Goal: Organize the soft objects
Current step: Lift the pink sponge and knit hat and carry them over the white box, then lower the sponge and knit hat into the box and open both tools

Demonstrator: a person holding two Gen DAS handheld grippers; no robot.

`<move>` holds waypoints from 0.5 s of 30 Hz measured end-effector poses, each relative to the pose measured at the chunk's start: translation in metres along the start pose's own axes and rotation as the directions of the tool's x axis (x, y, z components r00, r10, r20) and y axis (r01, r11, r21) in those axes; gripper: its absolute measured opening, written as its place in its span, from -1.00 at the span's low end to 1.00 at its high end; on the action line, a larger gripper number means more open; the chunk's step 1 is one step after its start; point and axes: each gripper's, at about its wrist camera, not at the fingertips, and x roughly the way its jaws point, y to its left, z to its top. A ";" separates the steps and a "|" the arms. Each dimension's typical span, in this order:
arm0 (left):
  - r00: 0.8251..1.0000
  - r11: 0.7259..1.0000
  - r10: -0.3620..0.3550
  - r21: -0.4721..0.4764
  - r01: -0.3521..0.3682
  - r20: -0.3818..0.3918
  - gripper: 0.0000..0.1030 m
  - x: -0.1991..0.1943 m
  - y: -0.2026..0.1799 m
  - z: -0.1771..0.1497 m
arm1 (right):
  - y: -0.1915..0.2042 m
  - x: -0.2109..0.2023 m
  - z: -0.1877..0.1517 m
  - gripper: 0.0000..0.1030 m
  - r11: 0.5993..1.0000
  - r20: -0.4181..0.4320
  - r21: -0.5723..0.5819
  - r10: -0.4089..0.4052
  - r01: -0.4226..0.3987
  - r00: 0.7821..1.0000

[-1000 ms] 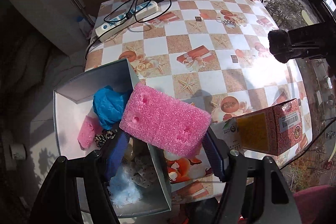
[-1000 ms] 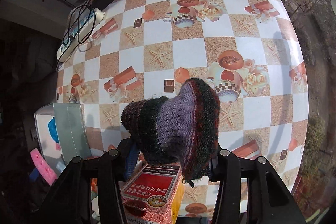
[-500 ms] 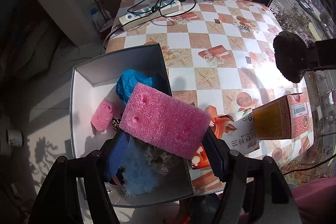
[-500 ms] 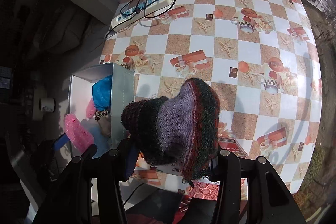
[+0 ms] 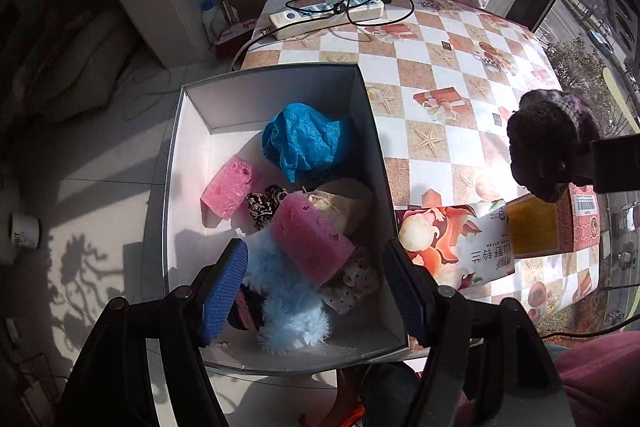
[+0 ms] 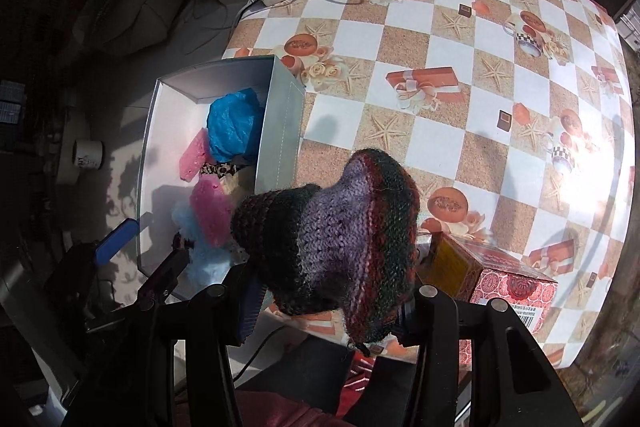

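Your pink sponge (image 5: 310, 241) has dropped from the left gripper (image 5: 316, 291), now open, into the box (image 5: 176, 187). Your right gripper (image 6: 326, 301) clamps the knitted hat (image 6: 336, 227) beside the box; release early and it misses.

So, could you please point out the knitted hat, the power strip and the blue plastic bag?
knitted hat (image 6: 340, 227): right wrist view, on its purple knit band.
power strip (image 5: 328, 13): left wrist view, on the middle of its white body.
blue plastic bag (image 5: 304, 139): left wrist view, on its crumpled centre, inside the box.
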 end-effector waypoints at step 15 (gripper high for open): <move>1.000 0.997 0.002 -0.084 -0.001 0.005 0.43 0.001 0.028 -0.011 | 0.041 0.013 0.000 0.01 0.994 -0.034 -0.105 -0.026 0.022 0.999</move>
